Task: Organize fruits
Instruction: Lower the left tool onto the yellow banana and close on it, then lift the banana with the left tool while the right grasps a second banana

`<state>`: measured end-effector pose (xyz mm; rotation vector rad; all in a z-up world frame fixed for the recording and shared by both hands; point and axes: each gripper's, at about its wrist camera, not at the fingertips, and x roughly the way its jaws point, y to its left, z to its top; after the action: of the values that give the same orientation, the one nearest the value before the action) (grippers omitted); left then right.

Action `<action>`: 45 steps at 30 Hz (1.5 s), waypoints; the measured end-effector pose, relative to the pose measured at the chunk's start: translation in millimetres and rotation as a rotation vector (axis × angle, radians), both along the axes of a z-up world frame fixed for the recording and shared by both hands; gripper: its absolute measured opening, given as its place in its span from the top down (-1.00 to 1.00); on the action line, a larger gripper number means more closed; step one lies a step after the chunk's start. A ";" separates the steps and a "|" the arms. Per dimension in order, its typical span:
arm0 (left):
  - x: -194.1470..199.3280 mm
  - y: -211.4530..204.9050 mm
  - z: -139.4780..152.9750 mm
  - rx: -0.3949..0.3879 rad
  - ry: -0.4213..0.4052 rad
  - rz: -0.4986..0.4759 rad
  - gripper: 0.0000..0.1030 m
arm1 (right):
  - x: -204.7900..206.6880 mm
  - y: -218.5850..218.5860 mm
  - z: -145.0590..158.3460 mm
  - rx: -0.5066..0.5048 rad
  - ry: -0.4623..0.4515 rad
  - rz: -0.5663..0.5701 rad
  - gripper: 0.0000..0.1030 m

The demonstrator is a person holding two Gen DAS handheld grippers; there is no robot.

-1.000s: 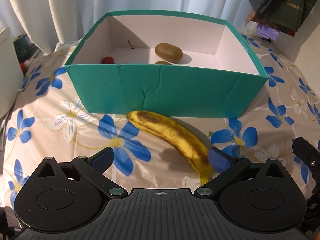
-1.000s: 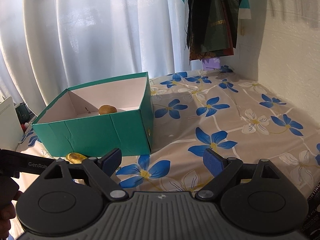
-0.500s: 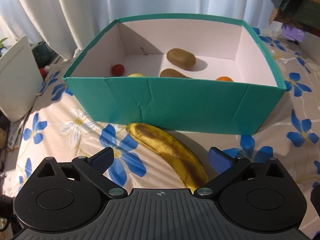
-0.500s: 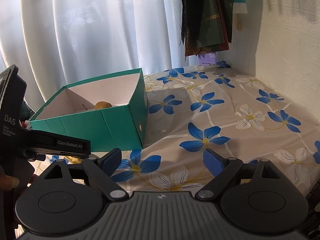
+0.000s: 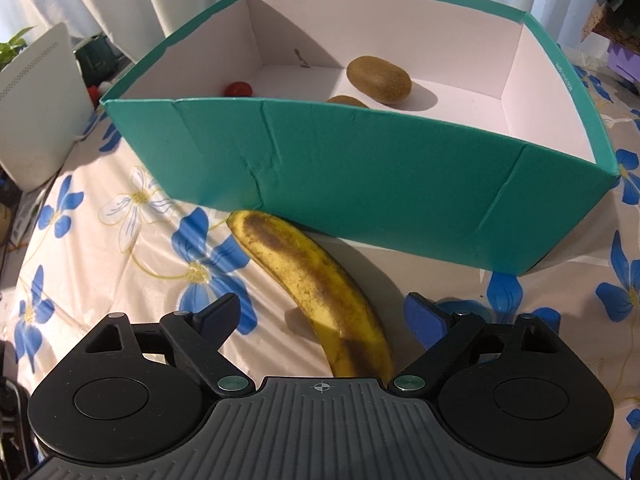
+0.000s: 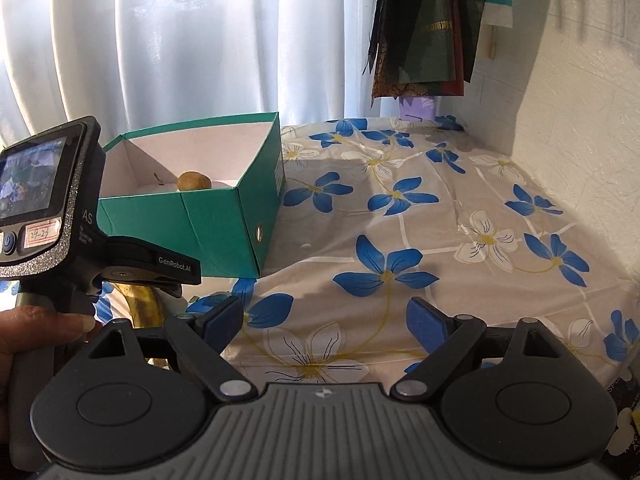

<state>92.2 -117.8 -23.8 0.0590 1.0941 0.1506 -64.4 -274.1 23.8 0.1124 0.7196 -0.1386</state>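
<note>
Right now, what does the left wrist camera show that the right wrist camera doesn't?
Only the left wrist view shows the whole banana lying between the open left gripper fingers, a small red fruit and a second kiwi in the box. Only the right wrist view shows the open right gripper over bare floral cloth, and the left gripper's screen. Both show the teal box and a kiwi.
</note>
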 end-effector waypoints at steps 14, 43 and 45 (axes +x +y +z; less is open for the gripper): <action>15.5 4.3 -8.6 -0.068 0.046 0.048 -0.26 | 5.7 -3.5 -4.5 0.005 0.032 0.021 -0.73; 17.4 21.2 -8.3 -0.141 0.035 0.026 -0.05 | 9.4 -6.1 -5.9 0.017 0.044 0.022 -0.73; 15.6 24.5 -8.2 -0.155 0.030 0.023 -0.03 | 9.1 -5.1 -5.6 0.014 0.040 0.025 -0.73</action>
<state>107.7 -93.3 -32.0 -0.0911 1.1339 0.0854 -55.3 -279.2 18.1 0.1147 0.7619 -0.1122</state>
